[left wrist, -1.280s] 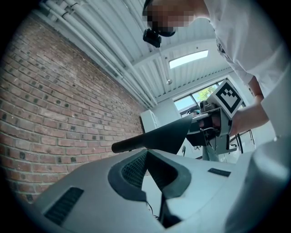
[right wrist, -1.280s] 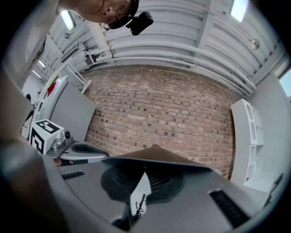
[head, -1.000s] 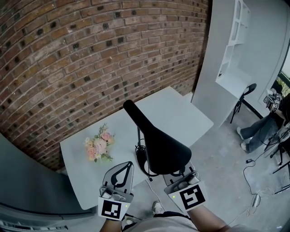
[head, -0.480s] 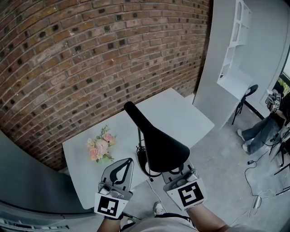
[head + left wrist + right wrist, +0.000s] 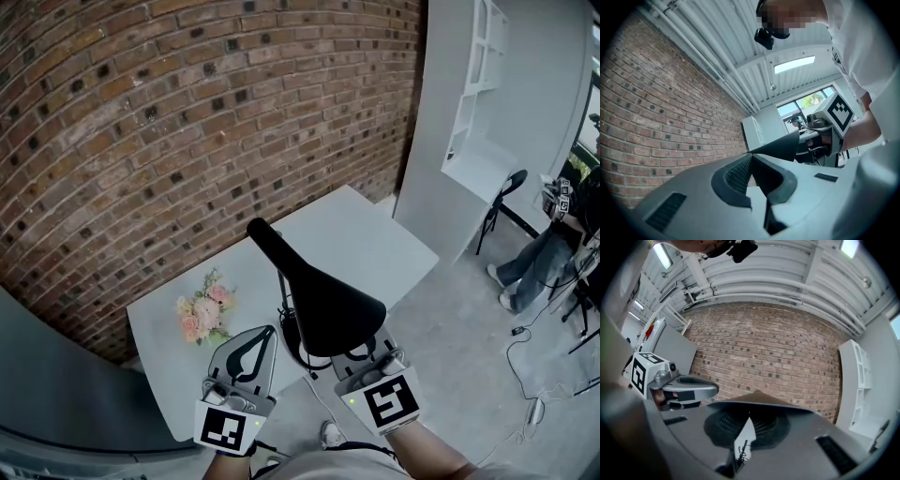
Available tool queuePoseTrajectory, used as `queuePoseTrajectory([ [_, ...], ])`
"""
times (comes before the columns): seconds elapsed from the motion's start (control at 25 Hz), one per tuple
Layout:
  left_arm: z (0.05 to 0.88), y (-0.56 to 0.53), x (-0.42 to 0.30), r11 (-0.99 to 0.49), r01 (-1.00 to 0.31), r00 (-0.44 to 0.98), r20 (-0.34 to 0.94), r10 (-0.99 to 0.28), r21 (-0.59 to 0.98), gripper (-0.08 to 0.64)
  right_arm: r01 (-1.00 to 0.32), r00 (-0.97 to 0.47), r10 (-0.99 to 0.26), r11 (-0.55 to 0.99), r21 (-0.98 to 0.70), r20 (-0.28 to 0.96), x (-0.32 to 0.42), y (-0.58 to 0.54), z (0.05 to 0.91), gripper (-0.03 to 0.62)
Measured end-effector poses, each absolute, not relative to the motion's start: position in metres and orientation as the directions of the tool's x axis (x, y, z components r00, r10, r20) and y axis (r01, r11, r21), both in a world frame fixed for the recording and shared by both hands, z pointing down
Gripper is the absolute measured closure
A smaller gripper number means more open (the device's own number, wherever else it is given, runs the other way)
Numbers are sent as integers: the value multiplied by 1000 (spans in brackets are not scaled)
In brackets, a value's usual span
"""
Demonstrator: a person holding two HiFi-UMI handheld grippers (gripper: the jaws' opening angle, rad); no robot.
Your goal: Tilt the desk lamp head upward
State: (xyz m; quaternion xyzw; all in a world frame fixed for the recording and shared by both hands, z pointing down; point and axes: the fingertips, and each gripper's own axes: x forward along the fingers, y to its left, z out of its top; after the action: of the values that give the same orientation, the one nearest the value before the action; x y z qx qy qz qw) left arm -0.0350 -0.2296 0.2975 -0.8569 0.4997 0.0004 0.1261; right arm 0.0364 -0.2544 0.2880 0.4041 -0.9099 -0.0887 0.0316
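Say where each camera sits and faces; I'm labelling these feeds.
Left gripper view: rides the left hand-held gripper, aimed up at brick wall and ceiling; person's arm shows.
Right gripper view: rides the right hand-held gripper, facing brick wall past the lamp head's edge.
Head view: on the person's head, steeply down on lamp head, table, both hand-held grippers.
Shared: the lamp head shows in all three.

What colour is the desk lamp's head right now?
The lamp head is plain black with no pattern. It shows best in the head view.
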Motion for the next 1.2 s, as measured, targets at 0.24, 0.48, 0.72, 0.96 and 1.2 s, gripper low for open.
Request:
queuePoseTrajectory([
  [0.24,296,-228,-33,-473,-857,504,-138,-853,-203,552,-729,-670,-742,655,198,-9,37,-252,288,575],
  [0.48,302,-223,-31,-480,-853,510,-131,-850,-203,552,-733,-668,-744,651,197,-28,41,-248,295,574],
  [0.72,310,-219,-29,-485,-853,511,-125,-850,-191,552,-732,-670,-741,651,204,-41,41,-245,296,574],
  [0.96,318,-210,-36,-475,-863,497,-117,-860,-175,552,-741,-657,-754,644,189,-9,44,-238,314,574],
  [1.2,332,-198,-40,-480,-863,499,-122,-858,-158,552,-746,-647,-762,636,198,13,44,-227,329,574],
])
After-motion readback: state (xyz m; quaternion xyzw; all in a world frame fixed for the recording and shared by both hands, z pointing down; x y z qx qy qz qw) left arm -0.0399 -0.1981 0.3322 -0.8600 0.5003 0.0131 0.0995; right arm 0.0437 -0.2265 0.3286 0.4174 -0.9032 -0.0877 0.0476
